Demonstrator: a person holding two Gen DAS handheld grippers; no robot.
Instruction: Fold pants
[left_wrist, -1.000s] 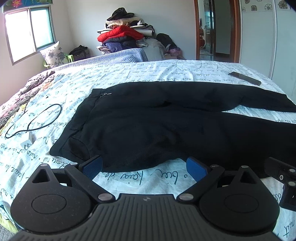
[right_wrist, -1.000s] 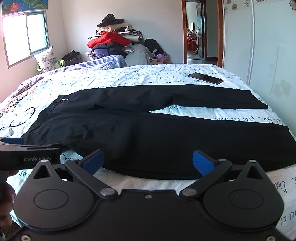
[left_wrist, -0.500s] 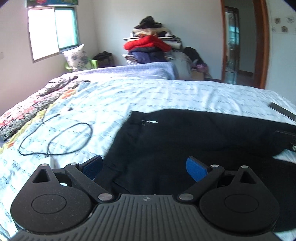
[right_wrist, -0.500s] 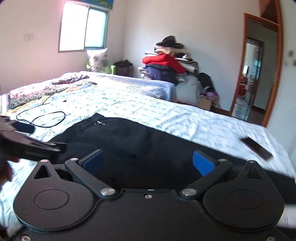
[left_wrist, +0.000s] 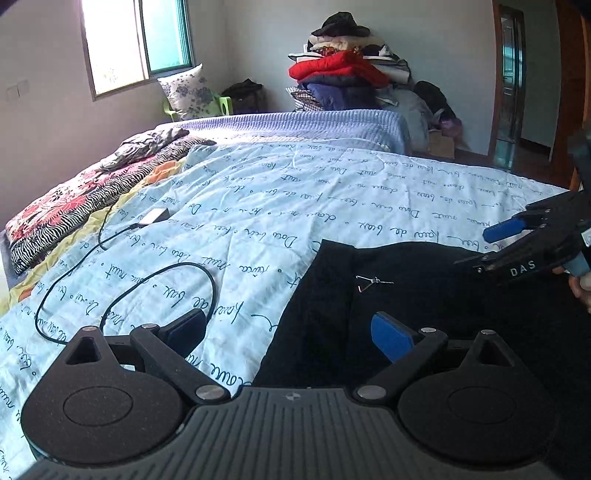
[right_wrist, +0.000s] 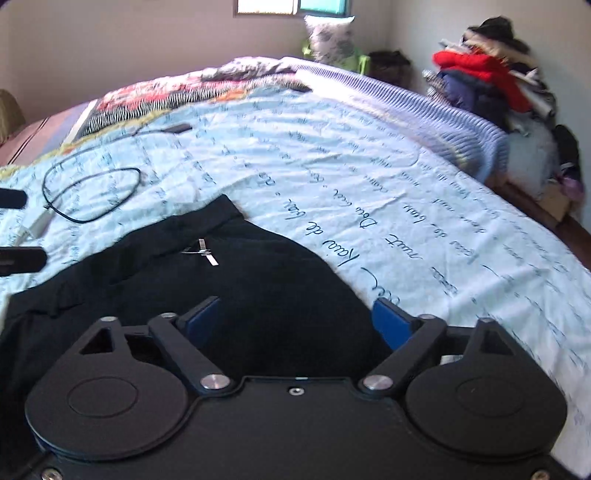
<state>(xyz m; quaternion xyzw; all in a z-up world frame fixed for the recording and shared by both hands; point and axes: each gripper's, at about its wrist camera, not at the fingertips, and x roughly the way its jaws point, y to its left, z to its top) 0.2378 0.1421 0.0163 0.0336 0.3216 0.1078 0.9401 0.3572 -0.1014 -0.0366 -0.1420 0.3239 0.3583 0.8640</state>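
Pants (left_wrist: 424, 306) black, silver zipper pull (left_wrist: 373, 282). Bedsheet (left_wrist: 258, 221) pale blue, dark script print. Cable (left_wrist: 122, 291) black. Blanket (left_wrist: 66, 206) zebra-striped, red floral. Jacket (left_wrist: 336, 68) red.

White capitals "DAS" stand on the side of the right gripper (left_wrist: 517, 251), seen to the right of and ahead of the left gripper's fingers. The bedsheet (left_wrist: 332, 206) ahead of both tools carries rows of dark cursive script, too loose to read with certainty.
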